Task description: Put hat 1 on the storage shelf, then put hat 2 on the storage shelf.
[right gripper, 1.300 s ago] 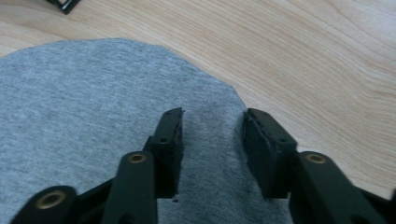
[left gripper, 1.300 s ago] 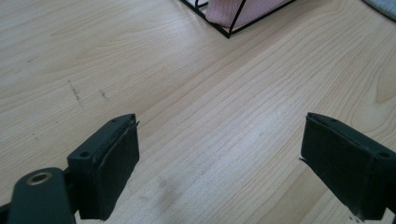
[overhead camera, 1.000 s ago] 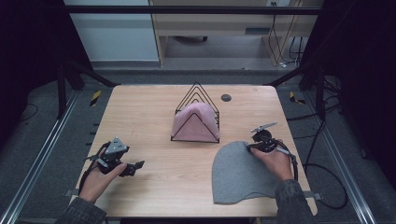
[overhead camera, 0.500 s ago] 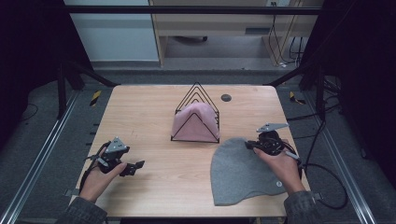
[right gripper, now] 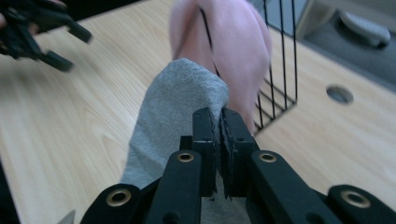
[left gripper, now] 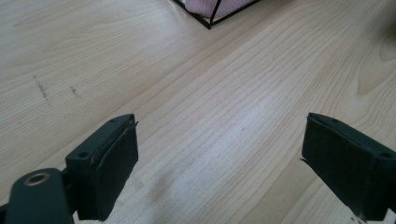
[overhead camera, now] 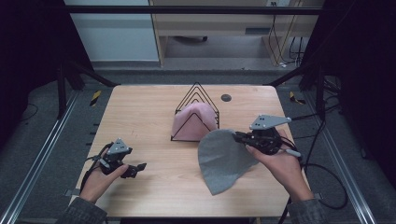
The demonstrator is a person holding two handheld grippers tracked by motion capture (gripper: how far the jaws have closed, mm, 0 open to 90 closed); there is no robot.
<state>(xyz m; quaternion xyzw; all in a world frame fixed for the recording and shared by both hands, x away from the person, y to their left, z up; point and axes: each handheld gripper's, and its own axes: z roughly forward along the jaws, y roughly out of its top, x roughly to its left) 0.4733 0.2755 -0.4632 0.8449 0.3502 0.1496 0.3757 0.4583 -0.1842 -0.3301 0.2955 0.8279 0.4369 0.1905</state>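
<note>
Your right gripper (right gripper: 218, 122) has its fingers clamped on the edge of the grey cloth (overhead camera: 224, 158); it hangs soft and creased. Your left gripper (left gripper: 219, 163) fingers stand apart.

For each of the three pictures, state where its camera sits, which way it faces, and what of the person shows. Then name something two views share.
High view: above the person's side, facing forward and down on the table; both forearms, left gripper, right gripper.
Left gripper view: on the left gripper, looking down at bare wood past open jaws.
Right gripper view: on the right gripper, shut on the grey cloth.
Shared: the wire rack holding the pink cloth.
</note>
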